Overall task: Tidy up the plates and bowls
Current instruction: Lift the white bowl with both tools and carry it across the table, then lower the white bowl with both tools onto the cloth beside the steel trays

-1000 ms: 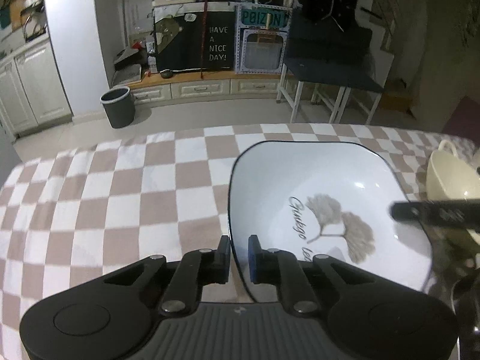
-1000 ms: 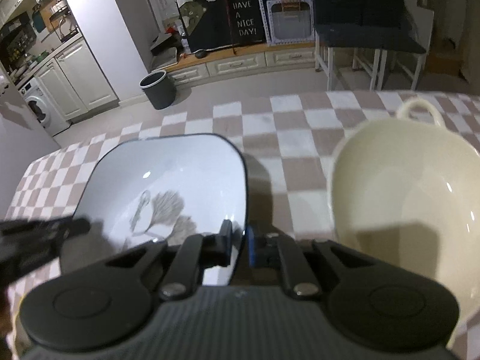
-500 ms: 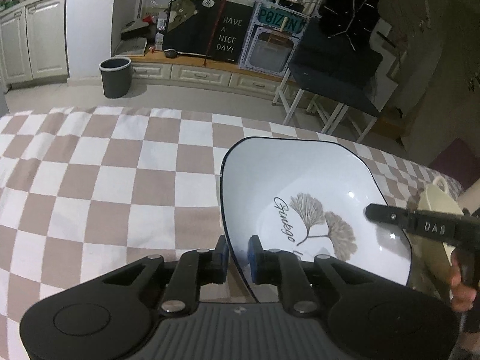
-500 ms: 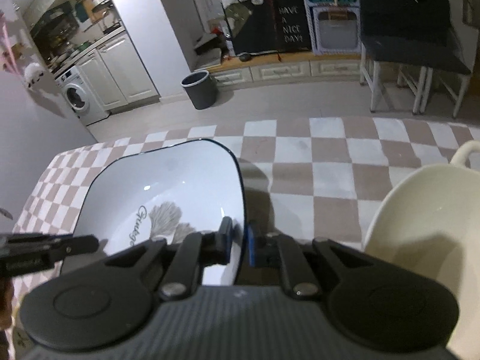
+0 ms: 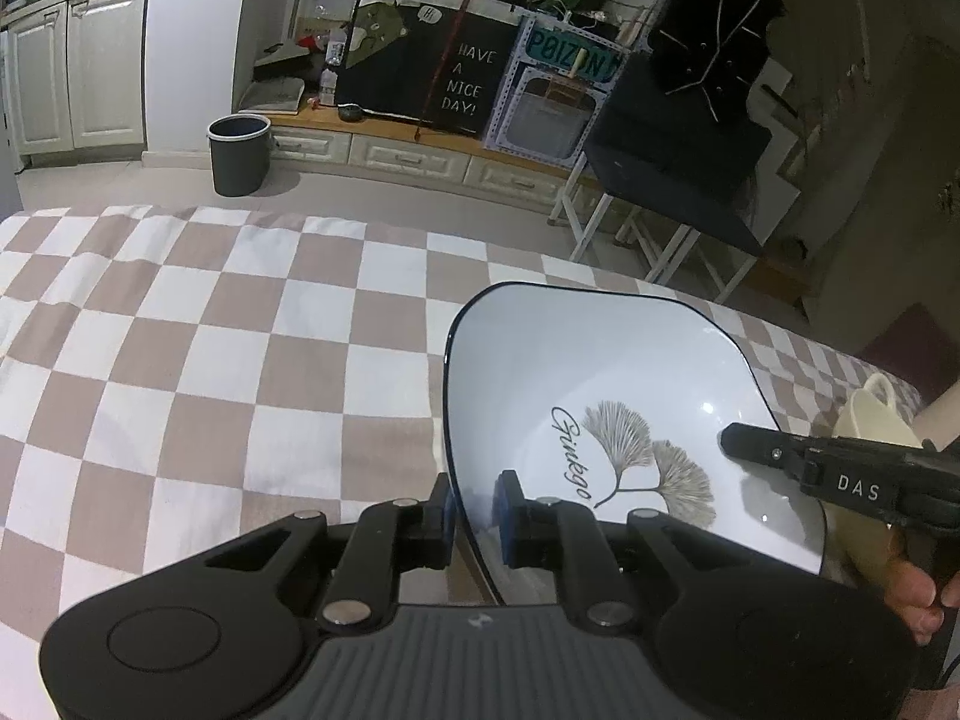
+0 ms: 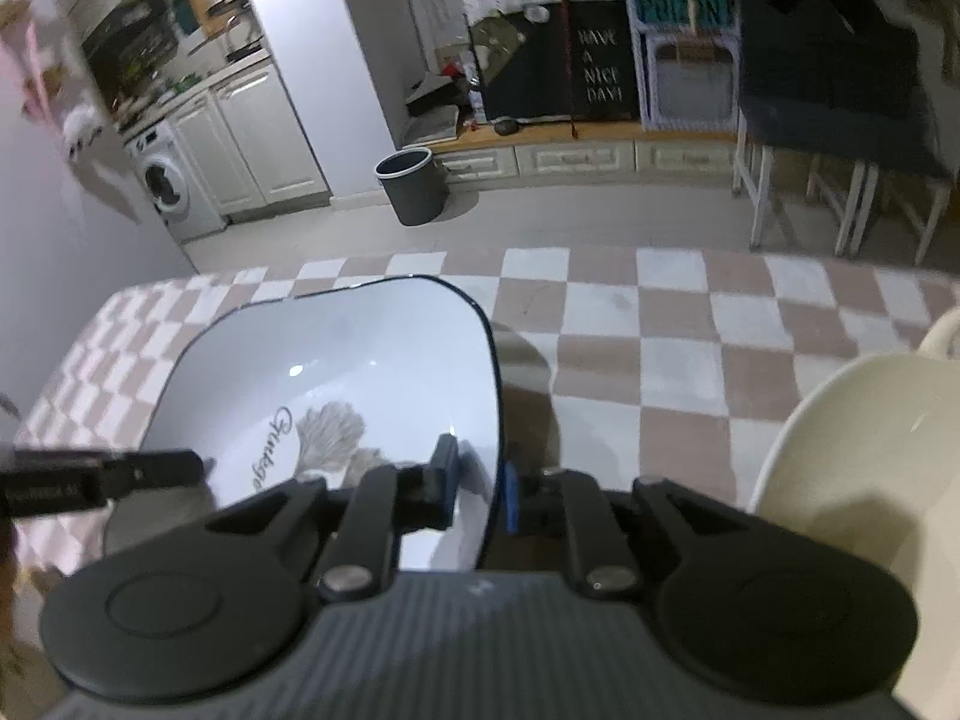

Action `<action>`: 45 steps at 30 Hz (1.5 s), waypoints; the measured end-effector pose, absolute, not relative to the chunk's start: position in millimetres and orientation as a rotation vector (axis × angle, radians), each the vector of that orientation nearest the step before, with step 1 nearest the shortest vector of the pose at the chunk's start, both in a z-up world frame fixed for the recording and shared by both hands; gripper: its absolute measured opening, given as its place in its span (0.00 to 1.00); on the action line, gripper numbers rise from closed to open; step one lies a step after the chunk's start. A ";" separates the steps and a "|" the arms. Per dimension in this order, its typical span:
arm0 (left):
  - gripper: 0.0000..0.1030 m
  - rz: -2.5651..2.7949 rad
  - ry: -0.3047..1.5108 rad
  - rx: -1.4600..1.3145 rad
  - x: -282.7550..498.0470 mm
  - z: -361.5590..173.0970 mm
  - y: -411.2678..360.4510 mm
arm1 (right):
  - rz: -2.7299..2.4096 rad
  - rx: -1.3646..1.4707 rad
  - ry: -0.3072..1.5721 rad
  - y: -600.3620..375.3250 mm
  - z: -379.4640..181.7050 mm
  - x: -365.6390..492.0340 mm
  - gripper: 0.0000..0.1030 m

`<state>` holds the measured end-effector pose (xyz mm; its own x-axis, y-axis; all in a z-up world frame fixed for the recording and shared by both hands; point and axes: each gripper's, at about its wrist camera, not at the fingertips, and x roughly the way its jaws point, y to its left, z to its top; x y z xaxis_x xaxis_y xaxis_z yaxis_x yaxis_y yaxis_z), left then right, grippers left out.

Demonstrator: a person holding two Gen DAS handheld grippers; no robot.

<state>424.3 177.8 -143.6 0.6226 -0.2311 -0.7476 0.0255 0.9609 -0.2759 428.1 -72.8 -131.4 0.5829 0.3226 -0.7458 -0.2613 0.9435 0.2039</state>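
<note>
The white plate [image 5: 606, 384] with the ginkgo print fills the lower centre, above the checkered desk [image 5: 210, 348]. My left hand-held gripper [image 5: 474, 510] pinches its near rim; my right hand-held gripper [image 6: 480, 489], jaws just easing open, straddles the opposite rim. The cream bowl [image 6: 864, 438] is cut off at right.

The white plate [image 5: 606, 396] sits tilted more steeply between both claws than a second ago. The right gripper [image 6: 480, 489], clamped on the plate's right rim, has just been opening its jaws slightly, rim between them
</note>
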 end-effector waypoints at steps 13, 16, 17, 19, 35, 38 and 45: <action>0.15 -0.169 0.768 -0.202 368.6 -70.2 144.1 | 0.316 0.107 0.785 -106.8 -61.0 372.7 0.16; 0.16 -0.172 0.745 -0.191 341.0 -45.6 130.0 | 0.317 0.122 0.767 -120.3 -37.6 346.2 0.15; 0.16 -0.178 0.735 -0.188 331.3 -37.1 125.0 | 0.318 0.123 0.759 -124.8 -29.8 337.4 0.15; 0.16 -0.190 0.722 -0.184 312.8 -21.3 114.8 | 0.320 0.121 0.742 -134.9 -12.6 317.1 0.15; 0.15 -0.257 0.680 -0.147 168.8 36.6 31.7 | 0.303 0.165 0.691 -209.0 49.0 165.6 0.13; 0.15 -0.286 0.688 -0.125 151.1 27.3 14.2 | 0.290 0.194 0.700 -227.9 39.5 140.9 0.13; 0.15 -0.377 0.752 -0.136 128.3 -26.8 -12.2 | 0.236 0.243 0.768 -256.7 8.2 107.4 0.13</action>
